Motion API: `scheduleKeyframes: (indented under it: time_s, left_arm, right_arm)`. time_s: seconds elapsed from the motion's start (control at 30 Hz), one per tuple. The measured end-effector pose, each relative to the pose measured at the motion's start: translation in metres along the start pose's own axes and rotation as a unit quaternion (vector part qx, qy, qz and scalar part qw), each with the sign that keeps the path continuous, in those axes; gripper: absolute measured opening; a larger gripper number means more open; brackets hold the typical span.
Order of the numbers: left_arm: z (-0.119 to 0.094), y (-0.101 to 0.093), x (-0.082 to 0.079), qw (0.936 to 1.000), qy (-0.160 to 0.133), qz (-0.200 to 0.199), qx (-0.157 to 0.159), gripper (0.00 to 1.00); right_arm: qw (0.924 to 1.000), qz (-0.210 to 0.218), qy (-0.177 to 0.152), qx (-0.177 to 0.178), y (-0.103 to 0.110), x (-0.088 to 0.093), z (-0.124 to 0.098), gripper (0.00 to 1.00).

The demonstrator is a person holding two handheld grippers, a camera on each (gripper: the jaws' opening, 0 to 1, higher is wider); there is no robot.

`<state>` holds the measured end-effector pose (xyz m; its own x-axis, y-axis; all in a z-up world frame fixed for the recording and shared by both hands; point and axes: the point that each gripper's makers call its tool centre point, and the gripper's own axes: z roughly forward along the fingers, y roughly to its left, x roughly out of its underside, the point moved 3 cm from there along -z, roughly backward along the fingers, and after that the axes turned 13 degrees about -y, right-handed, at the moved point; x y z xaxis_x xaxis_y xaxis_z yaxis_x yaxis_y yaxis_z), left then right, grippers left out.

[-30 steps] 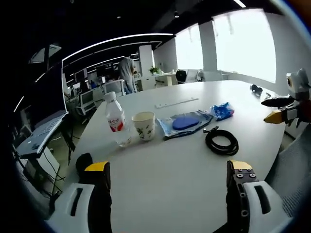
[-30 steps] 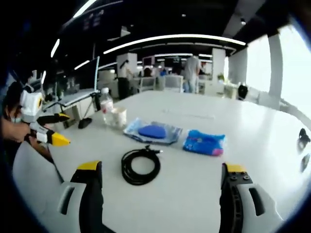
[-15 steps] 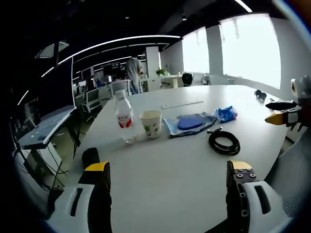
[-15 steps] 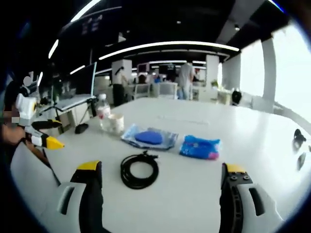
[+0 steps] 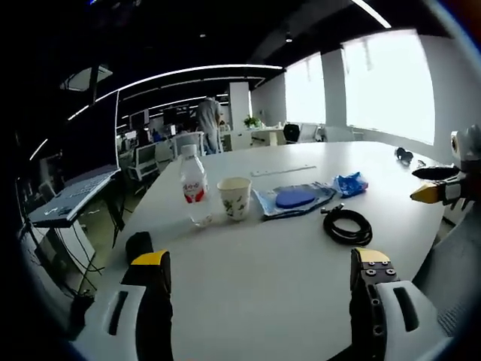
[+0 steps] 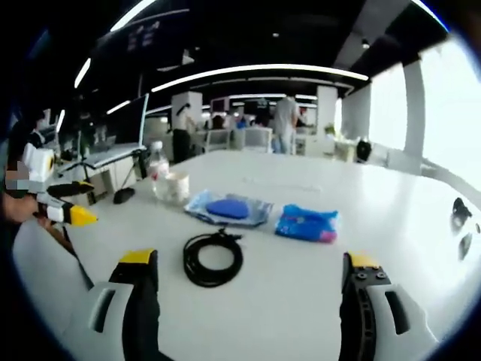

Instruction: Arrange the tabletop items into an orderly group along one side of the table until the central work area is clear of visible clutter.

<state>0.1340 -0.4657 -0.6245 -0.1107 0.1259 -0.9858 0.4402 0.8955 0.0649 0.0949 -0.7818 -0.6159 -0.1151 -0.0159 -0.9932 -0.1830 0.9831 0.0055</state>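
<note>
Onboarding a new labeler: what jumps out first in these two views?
A loose row of items crosses the white table: water bottle, paper cup, a blue pad in a clear sleeve and a blue packet. A coiled black cable lies nearer, straight ahead of the right gripper. Both grippers' jaws stand wide apart, holding nothing.
</note>
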Motion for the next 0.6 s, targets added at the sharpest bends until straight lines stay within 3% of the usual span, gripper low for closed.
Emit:
scheduleKeyframes:
  time_s: [0.27, 0.4, 0.6]
  left_arm:
    - [-0.003, 0.0, 0.005, 0.9997, 0.016, -0.017, 0.004, 0.98]
    - [-0.004, -0.009, 0.004, 0.9996, 0.009, -0.004, 0.028, 0.98]
    - [-0.002, -0.007, 0.001, 0.9997, 0.0, -0.009, 0.023, 0.98]
  right_arm:
    - [0.9998, 0.002, 0.007, -0.019, 0.005, 0.007, 0.003, 1.0]
    - [0.9995, 0.001, 0.008, -0.029, 0.008, 0.008, 0.002, 1.0]
    - [0.9992, 0.007, 0.014, -0.036, 0.009, 0.01, 0.005, 0.99]
